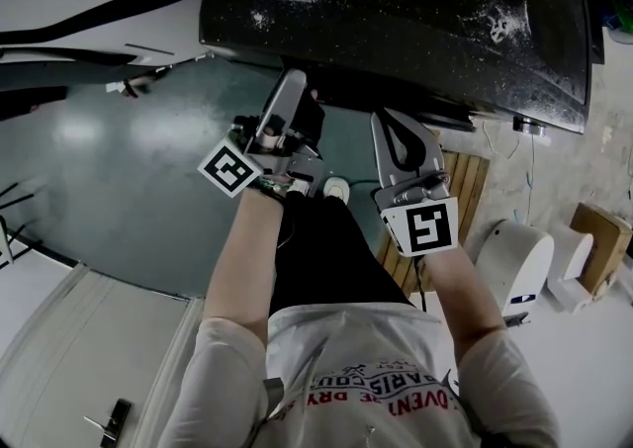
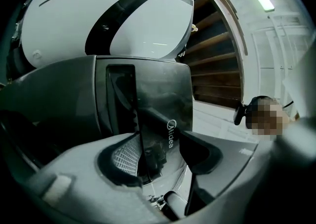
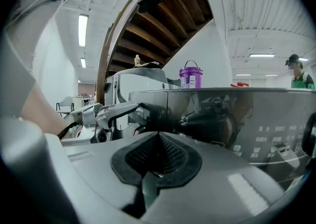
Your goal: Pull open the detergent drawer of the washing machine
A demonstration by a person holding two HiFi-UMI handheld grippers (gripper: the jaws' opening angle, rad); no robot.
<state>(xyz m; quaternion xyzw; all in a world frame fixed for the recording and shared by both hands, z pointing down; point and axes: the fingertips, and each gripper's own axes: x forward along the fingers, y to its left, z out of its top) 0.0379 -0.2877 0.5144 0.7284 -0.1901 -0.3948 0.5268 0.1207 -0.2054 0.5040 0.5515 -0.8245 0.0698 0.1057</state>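
Note:
The washing machine (image 1: 396, 11) shows its black top in the head view; its front is hidden below the edge. My left gripper (image 1: 292, 90) reaches in under that edge. In the left gripper view, the glossy dark detergent drawer front (image 2: 163, 99), with white lettering, stands between the open jaws of the left gripper (image 2: 160, 161); I cannot see the pads pressing on it. My right gripper (image 1: 388, 125) hovers to the right of it, just short of the machine's front. The right gripper (image 3: 158, 166) is shut on nothing and faces the control panel (image 3: 222, 114). The left gripper (image 3: 133, 109) shows at the panel's left end.
A purple container (image 3: 190, 76) stands on the machine's top. A wooden pallet (image 1: 465, 184), a white rounded appliance (image 1: 514, 263) and a cardboard box (image 1: 598, 233) lie to the right. A wooden staircase (image 3: 163, 15) rises behind. A person (image 3: 297, 72) stands far right.

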